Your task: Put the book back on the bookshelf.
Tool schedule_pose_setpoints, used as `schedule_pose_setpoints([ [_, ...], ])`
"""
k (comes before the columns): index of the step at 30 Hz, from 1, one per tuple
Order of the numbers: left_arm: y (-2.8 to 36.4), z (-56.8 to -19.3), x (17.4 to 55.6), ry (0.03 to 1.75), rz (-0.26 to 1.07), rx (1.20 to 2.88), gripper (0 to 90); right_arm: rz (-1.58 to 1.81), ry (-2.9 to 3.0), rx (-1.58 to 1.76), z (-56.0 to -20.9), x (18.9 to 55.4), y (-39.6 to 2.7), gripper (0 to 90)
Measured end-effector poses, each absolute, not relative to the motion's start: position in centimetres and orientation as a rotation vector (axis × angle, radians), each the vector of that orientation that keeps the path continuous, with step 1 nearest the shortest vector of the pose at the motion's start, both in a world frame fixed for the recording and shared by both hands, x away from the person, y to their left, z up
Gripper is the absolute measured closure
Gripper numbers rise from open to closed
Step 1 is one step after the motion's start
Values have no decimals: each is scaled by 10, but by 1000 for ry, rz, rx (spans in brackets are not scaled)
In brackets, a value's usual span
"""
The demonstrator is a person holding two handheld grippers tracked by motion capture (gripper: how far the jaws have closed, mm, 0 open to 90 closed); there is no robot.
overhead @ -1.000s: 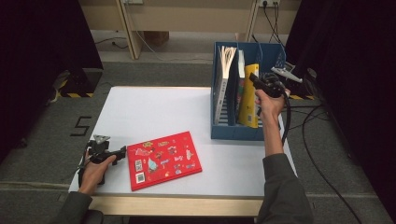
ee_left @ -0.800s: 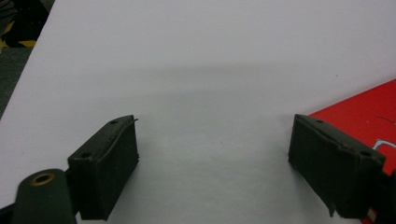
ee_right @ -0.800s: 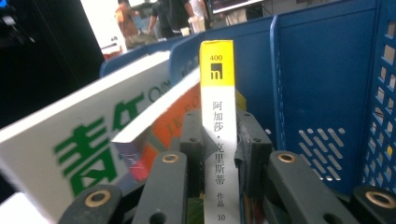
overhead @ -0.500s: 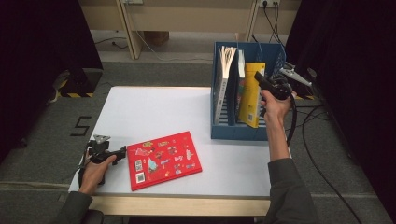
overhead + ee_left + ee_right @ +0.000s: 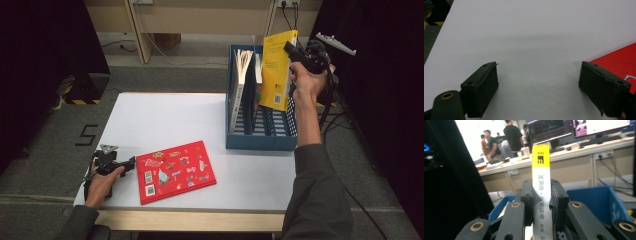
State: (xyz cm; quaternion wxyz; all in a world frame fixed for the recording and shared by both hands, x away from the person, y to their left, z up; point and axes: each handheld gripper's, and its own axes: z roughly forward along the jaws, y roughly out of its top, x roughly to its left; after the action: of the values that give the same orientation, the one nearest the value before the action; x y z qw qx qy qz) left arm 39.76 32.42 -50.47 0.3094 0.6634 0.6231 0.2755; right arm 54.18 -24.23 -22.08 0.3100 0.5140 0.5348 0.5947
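High view: I have the yellow book [image 5: 278, 70] lifted at upper right, above the blue file rack [image 5: 260, 141].
Right gripper [image 5: 294, 50] fingers pinch only its spine; it could swing, slip, or snag the rack. Left gripper [image 5: 131, 161] fingers spread, lower left.

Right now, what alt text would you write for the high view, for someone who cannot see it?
A person's right claw holds a yellow book lifted above a blue file rack on a white table. The left claw rests open beside a red book lying flat.
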Motion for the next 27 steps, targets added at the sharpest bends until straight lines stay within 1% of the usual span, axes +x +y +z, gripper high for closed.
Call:
schedule_pose_setpoints([
  [3, 324, -505, 398, 1647, 725, 1752, 147, 1538, 1403, 1374, -217, 555, -240, 760],
  [8, 325, -504, 398, 1647, 720, 1750, 148, 1507, 1397, 1391, -222, 572, -235, 761],
  [15, 324, -505, 397, 1644, 723, 1752, 147, 1507, 1398, 1355, -235, 566, -230, 759],
  [27, 325, -505, 397, 1644, 725, 1756, 147, 1487, 1410, 1329, -283, 551, -222, 738],
])
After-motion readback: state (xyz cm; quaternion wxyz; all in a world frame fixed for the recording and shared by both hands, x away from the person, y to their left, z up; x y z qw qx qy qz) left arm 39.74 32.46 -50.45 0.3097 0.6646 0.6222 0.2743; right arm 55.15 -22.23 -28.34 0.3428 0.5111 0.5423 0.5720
